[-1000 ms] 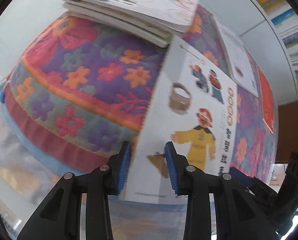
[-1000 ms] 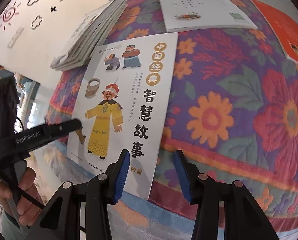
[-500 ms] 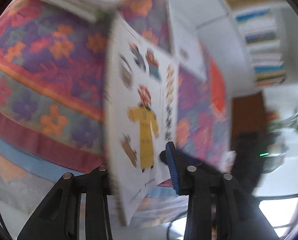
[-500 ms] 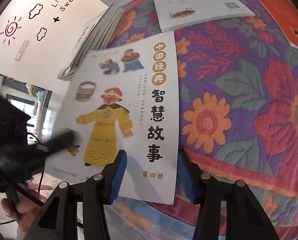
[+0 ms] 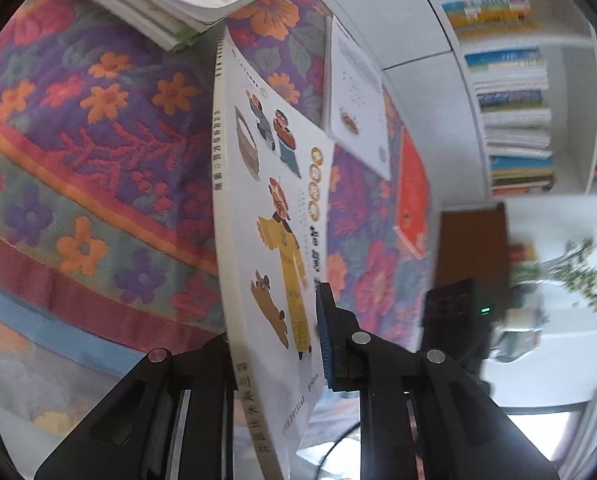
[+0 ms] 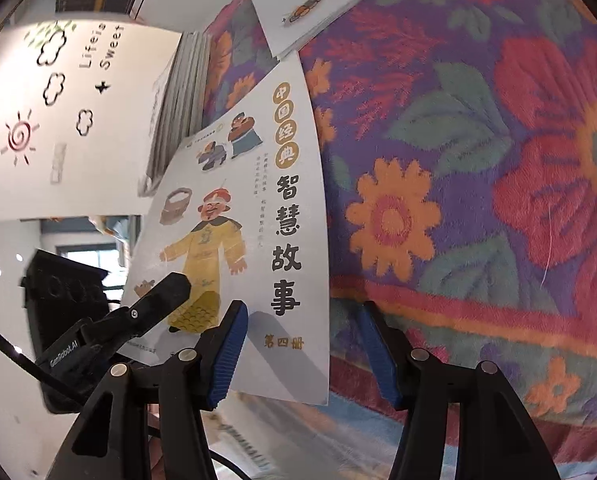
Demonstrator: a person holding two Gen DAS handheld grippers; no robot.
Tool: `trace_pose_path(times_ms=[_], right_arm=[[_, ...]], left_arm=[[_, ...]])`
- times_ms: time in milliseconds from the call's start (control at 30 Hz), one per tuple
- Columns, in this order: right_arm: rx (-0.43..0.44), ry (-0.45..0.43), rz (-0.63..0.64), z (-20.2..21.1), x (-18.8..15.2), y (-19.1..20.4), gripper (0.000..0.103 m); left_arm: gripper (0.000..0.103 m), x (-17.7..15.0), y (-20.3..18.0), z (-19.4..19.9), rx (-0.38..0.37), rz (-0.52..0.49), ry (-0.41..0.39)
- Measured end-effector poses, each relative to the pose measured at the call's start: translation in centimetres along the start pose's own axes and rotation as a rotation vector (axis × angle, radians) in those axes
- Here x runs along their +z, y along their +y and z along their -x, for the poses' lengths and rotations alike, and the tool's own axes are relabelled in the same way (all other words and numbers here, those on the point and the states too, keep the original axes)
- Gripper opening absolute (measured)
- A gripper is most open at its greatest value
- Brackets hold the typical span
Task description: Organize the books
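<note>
Past the cloth's edge, storybook overhangs.

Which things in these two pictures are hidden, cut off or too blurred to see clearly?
- Left wrist view: the left finger of the left gripper is hidden behind the held book.
- Left wrist view: the plant and things near it are blurred.
- Right wrist view: the stack of books shows only its edges.
- Right wrist view: the white booklet is cut off at the top.
</note>
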State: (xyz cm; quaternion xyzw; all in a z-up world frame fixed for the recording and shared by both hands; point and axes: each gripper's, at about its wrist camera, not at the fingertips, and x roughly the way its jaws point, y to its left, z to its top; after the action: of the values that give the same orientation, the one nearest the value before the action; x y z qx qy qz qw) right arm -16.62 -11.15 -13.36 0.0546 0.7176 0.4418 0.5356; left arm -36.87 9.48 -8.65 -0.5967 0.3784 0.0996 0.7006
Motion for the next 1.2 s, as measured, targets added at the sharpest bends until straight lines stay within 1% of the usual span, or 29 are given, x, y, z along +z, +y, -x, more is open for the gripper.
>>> trace_pose_path(times_ms=[33, 133, 300, 333, 367, 400, 433, 467, 500, 567, 600, 667, 767, 833, 900, 967, 1000, 1067, 1100, 1133, 1200], right_arm=[[0.019, 0.005, -0.009, 0.0, -0.1, -0.1, 0.056], [0.110, 0.019, -0.064, -0.7, -0.1, -0.5, 0.057], [0.324, 0.041, -0.177, -2.1, 0.8, -1.8, 0.057], [0.348, 0.041, -0.180, -2.1, 1.0, -1.9, 0.054], [0.370, 0.033, -0.177, -2.1, 1.3, -1.7, 0.049], [0.387, 0.021, -0.166, -1.9, 1.4, -1.5, 0.036], [0.377, 0.013, -0.144, -1.7, 1.6, -1.0, 0.031], [0.336, -0.001, -0.100, -1.3, 1.6, -0.3, 0.030], [0.286, -0.024, -0.039, -0.8, 1.4, 0.7, 0.025], [0.125, -0.079, 0.124, 0.0, 0.7, 3.4, 0.024], [0.054, -0.114, 0.206, 0.4, 0.1, 4.7, 0.024], [-0.043, -0.155, 0.310, 0.8, -0.7, 6.7, 0.024], [-0.125, -0.205, 0.413, 2.0, -1.9, 8.5, 0.024], [-0.160, -0.225, 0.485, 3.3, -2.8, 9.6, 0.024], [-0.189, -0.241, 0.519, 4.4, -3.6, 10.4, 0.024], [-0.206, -0.273, 0.520, 5.5, -3.9, 11.4, 0.024], [-0.211, -0.302, 0.517, 6.3, -4.0, 12.3, 0.025], [-0.200, -0.348, 0.517, 6.4, -3.6, 14.2, 0.025], [-0.184, -0.376, 0.516, 6.5, -3.1, 15.5, 0.025], [-0.172, -0.391, 0.515, 6.0, -2.8, 16.7, 0.025], [-0.134, -0.411, 0.506, 4.4, -1.1, 18.8, 0.025]], left_arm=[[0.016, 0.0, 0.1, -0.1, -0.013, 0.015, 0.003], [0.015, 0.3, 0.4, -0.3, -0.065, 0.057, 0.020], [0.015, 0.5, 0.9, 0.0, -0.166, 0.127, 0.029], [0.015, 0.5, 1.0, 0.0, -0.177, 0.139, 0.031], [0.015, 0.6, 1.0, 0.0, -0.165, 0.145, 0.031], [0.015, 0.7, 0.9, 0.1, -0.129, 0.133, 0.030], [0.015, 0.7, 0.5, 0.2, -0.042, 0.103, 0.015], [0.018, 0.7, -0.1, 0.3, 0.057, 0.058, -0.001], [0.019, 0.6, -0.7, 0.3, 0.106, 0.025, -0.005], [0.020, 0.3, -1.8, 0.3, 0.162, -0.023, -0.017], [0.021, 0.0, -2.6, 0.3, 0.208, -0.072, -0.028], [0.023, -0.3, -4.0, 0.4, 0.261, -0.147, -0.040], [0.023, -0.4, -5.5, 1.2, 0.254, -0.251, -0.030], [0.024, -0.6, -7.0, 1.5, 0.249, -0.347, -0.007], [0.024, -0.4, -8.0, 2.2, 0.216, -0.416, 0.011], [0.024, 0.4, -8.8, 3.0, 0.180, -0.452, 0.015], [0.024, 1.1, -9.1, 4.1, 0.153, -0.474, 0.008], [0.024, 2.7, -9.6, 5.8, 0.131, -0.509, -0.017], [0.024, 4.0, -9.7, 6.8, 0.127, -0.525, -0.040], [0.024, 5.1, -9.7, 7.5, 0.129, -0.536, -0.054], [0.025, 7.8, -9.0, 8.5, 0.142, -0.547, -0.071]])
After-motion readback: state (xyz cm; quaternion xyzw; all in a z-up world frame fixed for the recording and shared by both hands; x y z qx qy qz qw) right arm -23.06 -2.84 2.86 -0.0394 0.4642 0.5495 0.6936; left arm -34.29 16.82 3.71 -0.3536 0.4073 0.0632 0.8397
